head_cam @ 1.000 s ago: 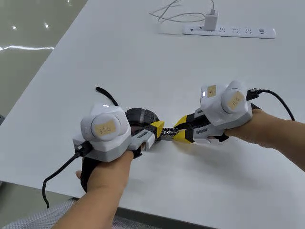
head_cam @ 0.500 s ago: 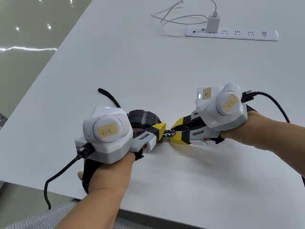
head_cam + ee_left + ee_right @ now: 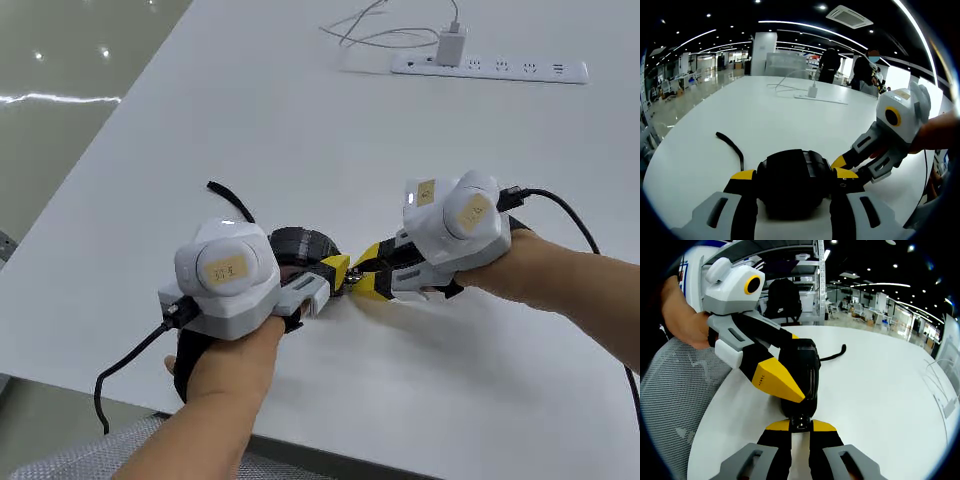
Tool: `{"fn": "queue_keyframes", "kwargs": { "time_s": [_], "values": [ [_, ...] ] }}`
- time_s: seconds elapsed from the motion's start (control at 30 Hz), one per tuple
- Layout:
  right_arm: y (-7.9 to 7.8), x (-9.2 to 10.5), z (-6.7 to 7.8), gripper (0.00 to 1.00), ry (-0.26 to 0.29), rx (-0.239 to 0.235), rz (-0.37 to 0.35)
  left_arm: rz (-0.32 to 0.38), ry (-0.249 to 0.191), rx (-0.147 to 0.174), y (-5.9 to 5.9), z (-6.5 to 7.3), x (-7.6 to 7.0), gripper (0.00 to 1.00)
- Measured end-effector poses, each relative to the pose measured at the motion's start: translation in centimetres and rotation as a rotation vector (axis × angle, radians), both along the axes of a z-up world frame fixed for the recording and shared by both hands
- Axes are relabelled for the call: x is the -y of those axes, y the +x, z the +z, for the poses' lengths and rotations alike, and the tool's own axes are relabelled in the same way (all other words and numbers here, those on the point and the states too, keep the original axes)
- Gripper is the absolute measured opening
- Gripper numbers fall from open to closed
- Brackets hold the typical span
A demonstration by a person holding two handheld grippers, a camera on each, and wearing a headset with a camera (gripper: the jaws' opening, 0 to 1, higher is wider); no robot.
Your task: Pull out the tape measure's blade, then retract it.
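Moved: my right hand-held gripper (image 3: 366, 281) has drawn closer to the tape measure (image 3: 300, 245).
Tape measure: black case, near the desk (image 3: 250, 120) front edge.
Left hand-held gripper (image 3: 794, 176): clamped on the case sides.
Right hand-held gripper: pinching the blade tip (image 3: 800, 423).
Far side: power strip (image 3: 490, 68).
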State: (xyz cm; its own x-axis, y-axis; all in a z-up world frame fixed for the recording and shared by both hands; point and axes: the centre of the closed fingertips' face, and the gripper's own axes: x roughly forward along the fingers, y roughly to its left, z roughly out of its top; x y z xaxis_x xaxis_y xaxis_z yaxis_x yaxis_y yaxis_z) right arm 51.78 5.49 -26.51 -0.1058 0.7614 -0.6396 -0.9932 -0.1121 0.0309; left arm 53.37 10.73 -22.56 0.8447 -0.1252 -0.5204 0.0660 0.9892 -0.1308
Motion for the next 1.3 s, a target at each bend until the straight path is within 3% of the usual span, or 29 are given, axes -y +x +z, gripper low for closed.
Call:
{"fn": "queue_keyframes", "kwargs": {
  "time_s": [1.3],
  "values": [
    [-0.06, -0.36, 0.04, 0.10, 0.005, -0.009, -0.019, 0.016, -0.011, -0.001, 0.00, 0.06, -0.12, 0.56]
  ]
}}
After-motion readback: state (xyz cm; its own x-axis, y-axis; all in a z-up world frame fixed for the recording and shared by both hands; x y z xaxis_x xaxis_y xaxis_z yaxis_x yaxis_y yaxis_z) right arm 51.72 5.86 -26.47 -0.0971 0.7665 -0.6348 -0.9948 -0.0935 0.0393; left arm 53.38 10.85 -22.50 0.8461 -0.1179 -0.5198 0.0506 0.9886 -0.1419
